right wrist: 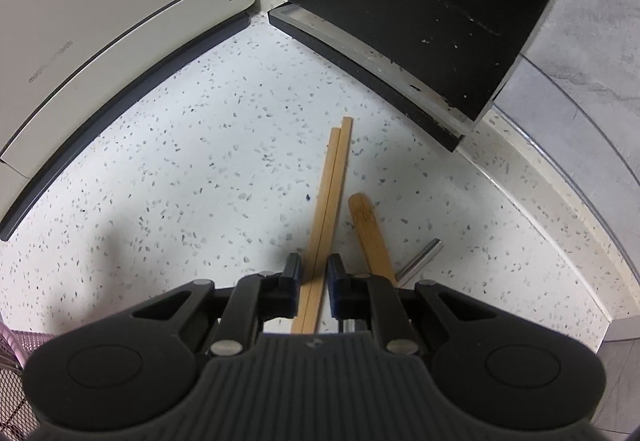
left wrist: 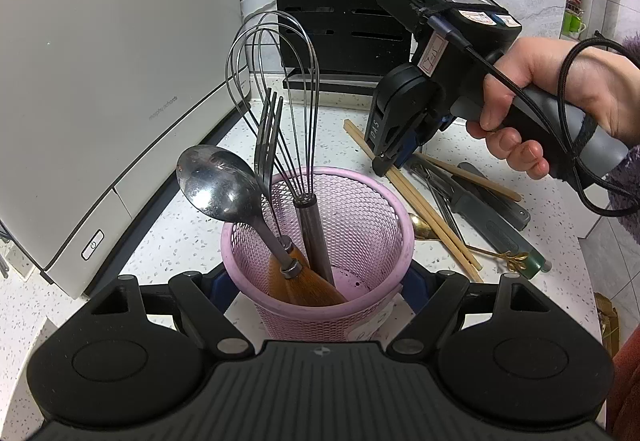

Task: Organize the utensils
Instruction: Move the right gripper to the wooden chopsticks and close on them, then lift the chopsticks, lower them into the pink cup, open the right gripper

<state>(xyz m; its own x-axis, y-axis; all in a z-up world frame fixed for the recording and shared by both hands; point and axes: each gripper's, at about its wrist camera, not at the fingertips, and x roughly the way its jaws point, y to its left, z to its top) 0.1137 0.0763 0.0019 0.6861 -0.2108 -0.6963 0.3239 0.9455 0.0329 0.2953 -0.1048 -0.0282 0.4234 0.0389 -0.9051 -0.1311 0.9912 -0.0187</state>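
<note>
Left wrist view: left gripper (left wrist: 318, 283) clamped round pink mesh holder (left wrist: 320, 305), fingers on either side of its wall. Spoon (left wrist: 218, 181), fork (left wrist: 269, 137) and whisk (left wrist: 280, 81) stand in it. Right gripper (right wrist: 315, 271) angled down over chopsticks (right wrist: 328, 201) on speckled counter (right wrist: 180, 181) — jaws narrow, pair between pads, can't tell if pads actually squeeze yet. Knife (left wrist: 484, 215) and gold spoon (left wrist: 420, 225) lie just beside — white appliance (left wrist: 100, 81) on left.

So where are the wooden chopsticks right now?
The chopsticks lie on the speckled counter between the right gripper's jaws, pointing at the black rack, right of the pink basket.
</note>
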